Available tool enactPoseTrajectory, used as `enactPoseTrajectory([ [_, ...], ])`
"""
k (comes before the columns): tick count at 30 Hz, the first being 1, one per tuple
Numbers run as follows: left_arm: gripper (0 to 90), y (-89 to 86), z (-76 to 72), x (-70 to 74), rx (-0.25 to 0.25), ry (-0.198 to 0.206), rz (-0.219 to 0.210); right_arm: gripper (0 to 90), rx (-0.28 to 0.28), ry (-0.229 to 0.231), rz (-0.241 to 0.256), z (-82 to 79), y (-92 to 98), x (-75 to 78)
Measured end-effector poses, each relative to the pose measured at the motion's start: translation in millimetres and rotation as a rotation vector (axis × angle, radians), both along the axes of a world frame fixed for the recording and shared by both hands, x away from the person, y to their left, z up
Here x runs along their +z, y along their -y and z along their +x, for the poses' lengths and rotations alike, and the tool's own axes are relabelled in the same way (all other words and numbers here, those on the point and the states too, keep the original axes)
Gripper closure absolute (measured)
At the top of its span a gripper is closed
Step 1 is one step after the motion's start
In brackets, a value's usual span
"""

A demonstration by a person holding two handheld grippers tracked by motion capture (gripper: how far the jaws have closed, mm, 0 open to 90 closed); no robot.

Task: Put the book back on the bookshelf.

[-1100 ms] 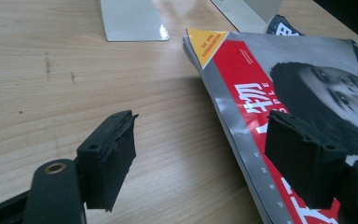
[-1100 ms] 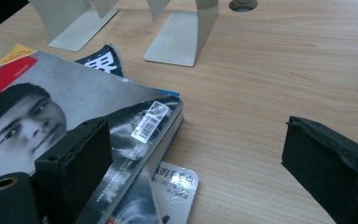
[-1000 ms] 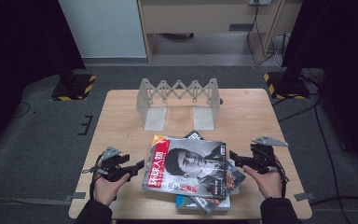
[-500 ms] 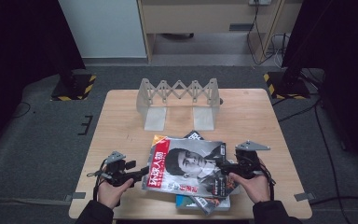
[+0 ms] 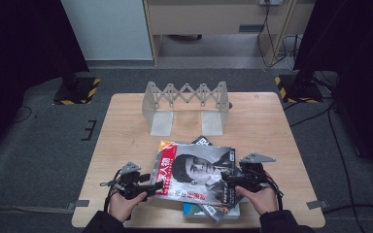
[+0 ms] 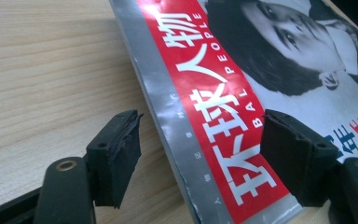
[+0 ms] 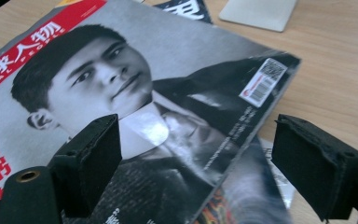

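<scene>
Two black handheld grippers flank a stack of at least three magazines near the front edge of the light wooden table [image 5: 126, 131]: the left gripper [image 5: 148, 187] spread wide across the red-banded portrait magazine [image 5: 194, 170] on top, the right gripper [image 5: 227, 180] agape over its opposite edge, neither gripping; one grey folding rack [image 5: 187, 104] stands toward the back edge

Pale wooden counter [image 5: 126, 121] on grey carpeted floor [image 5: 39, 145]. Behind it, a white panel [image 5: 109, 29] beside a beige cabinet [image 5: 209, 17]. Black stands with yellow-and-black striped bases [image 5: 75, 90] flank the counter; dark curtains [image 5: 24, 39] close both sides. Cables [image 5: 277, 43] trail at rear right.
</scene>
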State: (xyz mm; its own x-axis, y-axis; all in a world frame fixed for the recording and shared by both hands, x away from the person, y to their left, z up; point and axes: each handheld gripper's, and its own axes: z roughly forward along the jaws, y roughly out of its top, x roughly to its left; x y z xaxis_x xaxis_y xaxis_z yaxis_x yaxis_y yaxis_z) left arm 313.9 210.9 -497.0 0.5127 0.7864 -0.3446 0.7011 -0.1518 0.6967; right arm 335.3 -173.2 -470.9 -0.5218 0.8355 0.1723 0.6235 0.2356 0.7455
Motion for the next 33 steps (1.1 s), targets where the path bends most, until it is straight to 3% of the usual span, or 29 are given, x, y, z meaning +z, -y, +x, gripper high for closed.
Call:
enactPoseTrajectory([
  [5,24.0,2.7,1.2,-4.4,-0.015,-0.024,-0.009,18.2,0.021,-0.027,0.001,0.3,-5.8,-8.5],
  [7,21.2,5.0,2.2,-7.6,-0.036,-0.040,-0.014,17.9,0.016,-0.019,-0.002,0.2,-7.4,-9.8],
  [12,17.6,5.7,3.5,-10.2,-0.036,-0.045,-0.015,17.9,0.020,-0.010,-0.009,0.0,-7.9,-10.5],
  [16,14.1,3.1,5.1,-13.3,-0.042,-0.074,-0.033,17.9,0.019,-0.008,-0.013,-0.3,-8.5,-10.8],
  [22,10.9,2.2,11.4,-21.8,-0.090,-0.146,-0.111,17.8,0.020,-0.004,-0.017,-0.5,-9.0,-11.4],
  [23,13.5,3.6,11.9,-22.3,-0.110,-0.160,-0.135,17.5,0.020,-0.003,-0.017,-0.6,-9.1,-11.6],
  [26,18.0,5.5,11.5,-22.2,-0.130,-0.171,-0.154,16.8,0.024,0.000,-0.020,-0.5,-9.5,-11.8],
  [30,27.1,1.5,10.0,-16.1,-0.126,-0.150,-0.160,16.2,0.022,0.001,-0.018,-0.9,-9.8,-12.3],
  [31,27.1,-1.1,9.3,-13.4,-0.114,-0.139,-0.184,16.2,0.022,0.001,-0.018,-0.9,-9.8,-12.3],
  [32,32.2,-5.1,7.4,-7.3,-0.097,-0.114,-0.245,15.8,0.022,0.000,-0.016,-0.8,-9.7,-12.5],
  [33,33.4,-6.0,6.4,-4.3,-0.092,-0.094,-0.264,15.6,0.021,-0.001,-0.014,-0.8,-9.6,-12.5],
])
